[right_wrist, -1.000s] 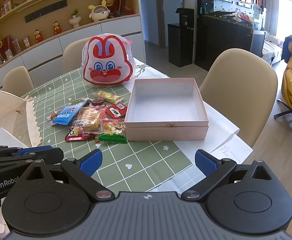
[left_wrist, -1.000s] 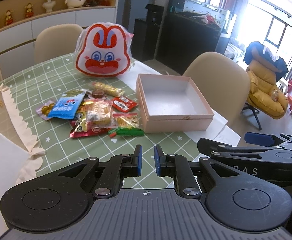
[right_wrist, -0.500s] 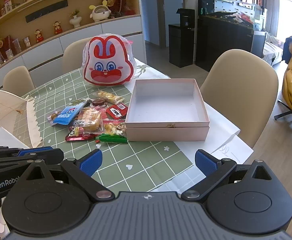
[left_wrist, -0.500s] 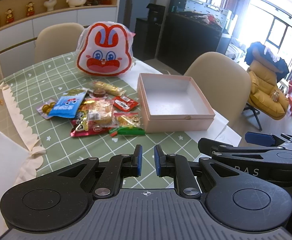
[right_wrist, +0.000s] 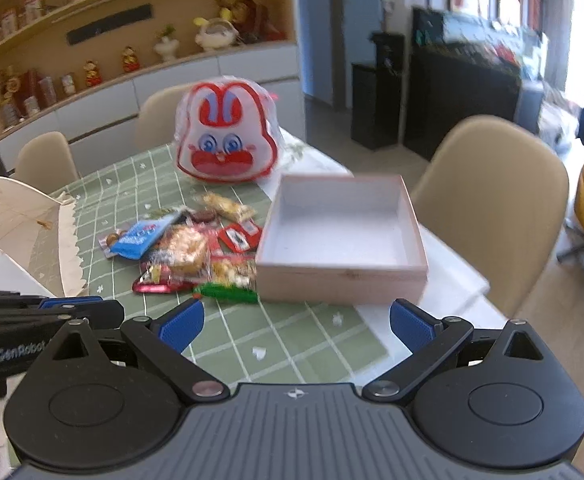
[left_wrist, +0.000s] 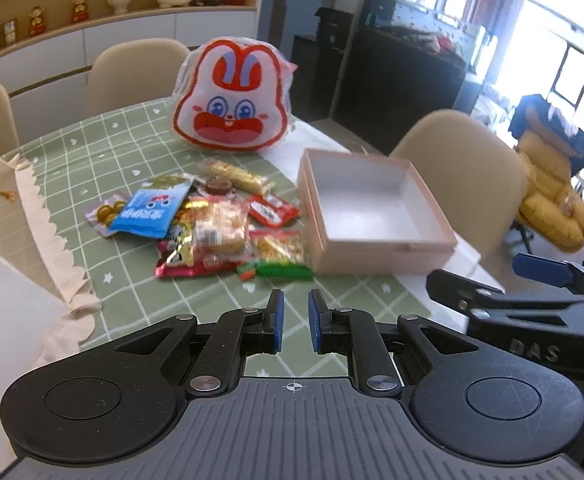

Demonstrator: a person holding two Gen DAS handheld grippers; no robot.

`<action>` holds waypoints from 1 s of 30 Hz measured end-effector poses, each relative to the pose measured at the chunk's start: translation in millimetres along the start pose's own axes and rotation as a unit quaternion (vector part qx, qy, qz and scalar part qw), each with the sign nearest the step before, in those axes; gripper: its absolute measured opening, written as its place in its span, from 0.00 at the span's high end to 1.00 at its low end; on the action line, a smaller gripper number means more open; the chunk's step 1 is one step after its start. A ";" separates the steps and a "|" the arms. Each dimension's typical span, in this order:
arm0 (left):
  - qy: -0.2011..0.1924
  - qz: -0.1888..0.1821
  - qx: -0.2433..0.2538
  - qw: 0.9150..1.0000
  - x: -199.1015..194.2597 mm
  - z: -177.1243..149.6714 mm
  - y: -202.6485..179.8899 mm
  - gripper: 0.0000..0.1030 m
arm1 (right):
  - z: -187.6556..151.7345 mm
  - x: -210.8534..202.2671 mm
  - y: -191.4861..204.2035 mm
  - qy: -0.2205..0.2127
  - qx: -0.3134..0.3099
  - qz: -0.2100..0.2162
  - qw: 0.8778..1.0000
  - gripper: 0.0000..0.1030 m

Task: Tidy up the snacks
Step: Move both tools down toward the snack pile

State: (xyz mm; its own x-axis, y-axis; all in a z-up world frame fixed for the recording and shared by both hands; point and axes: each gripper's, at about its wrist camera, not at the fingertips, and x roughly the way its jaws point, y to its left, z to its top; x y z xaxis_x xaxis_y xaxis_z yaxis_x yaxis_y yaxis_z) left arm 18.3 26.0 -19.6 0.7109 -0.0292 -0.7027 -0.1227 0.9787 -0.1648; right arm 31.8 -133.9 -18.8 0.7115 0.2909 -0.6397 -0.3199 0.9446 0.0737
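Cream paper bag [left_wrist: 20, 216] with a scalloped edge lies at nine o'clock on the desk [left_wrist: 132, 148], whose cloth is green with a white grid. Toward the centre sits the pile of snacks [left_wrist: 212, 228], a blue packet [left_wrist: 152, 212] on its left edge and a green one [left_wrist: 280, 270] nearest the camera. A rabbit-face bag [left_wrist: 232, 100] stands at twelve o'clock behind it. Touching the pile's right side is the open pink box [left_wrist: 372, 212], with nothing inside. Beige chairs [right_wrist: 492, 200] ring the desk; a shelf [right_wrist: 132, 40] with figurines runs along the wall. Left gripper [left_wrist: 294, 320] nearly closed and holding nothing; right gripper [right_wrist: 296, 320] spread wide, also holding nothing
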 end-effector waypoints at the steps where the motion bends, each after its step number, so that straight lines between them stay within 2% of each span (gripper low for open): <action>1: -0.006 -0.009 -0.008 1.000 4.6 5.2 7.0 0.84 | 3.0 2.8 -0.1 -0.009 -0.012 0.004 1.000 0.03; 4: -0.020 -0.021 -0.030 0.999 15.9 24.2 28.3 0.83 | 19.7 15.8 -0.8 -0.018 -0.035 0.024 0.999 0.03; 7: -0.040 0.012 -0.037 0.998 25.2 48.5 45.1 0.83 | 45.4 33.4 1.1 -0.018 -0.049 0.036 0.998 0.03; 10: -0.047 0.057 -0.011 0.997 37.6 74.9 59.3 0.83 | 77.6 58.7 7.0 -0.006 -0.060 0.047 0.997 0.03; 14: -0.044 0.051 -0.026 0.997 62.7 113.2 103.4 0.83 | 118.2 84.9 17.2 -0.007 -0.063 0.067 0.996 0.03; 15: -0.041 0.057 -0.029 0.997 71.7 119.4 116.1 0.83 | 127.5 89.4 20.1 -0.012 -0.069 0.069 0.995 0.03; 17: -0.028 0.092 -0.052 0.994 95.5 127.7 146.7 0.83 | 141.6 96.3 25.2 -0.024 -0.082 0.074 0.994 0.03; 20: -0.013 0.109 -0.121 0.987 133.6 124.9 194.8 0.83 | 152.3 109.9 30.6 -0.025 -0.094 0.079 0.992 0.03; 23: -0.007 0.129 -0.193 0.973 167.1 111.1 229.6 0.83 | 148.2 128.3 33.7 -0.005 -0.095 0.095 0.991 0.03; 28: -0.045 0.172 -0.227 0.958 206.8 93.1 260.4 0.83 | 125.3 166.7 40.6 0.052 -0.083 0.114 0.989 0.03; 30: -0.025 0.156 -0.230 0.960 219.7 89.2 263.3 0.83 | 115.6 179.4 46.1 0.069 -0.088 0.120 0.986 0.03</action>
State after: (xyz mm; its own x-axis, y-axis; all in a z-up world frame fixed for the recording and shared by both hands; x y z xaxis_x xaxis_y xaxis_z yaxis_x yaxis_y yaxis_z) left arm 203.9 295.5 -155.5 0.6209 0.2710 -0.7355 -0.6193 0.7448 -0.2484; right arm 217.0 -20.6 -41.7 0.5132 0.4685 -0.7192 -0.5817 0.8060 0.1099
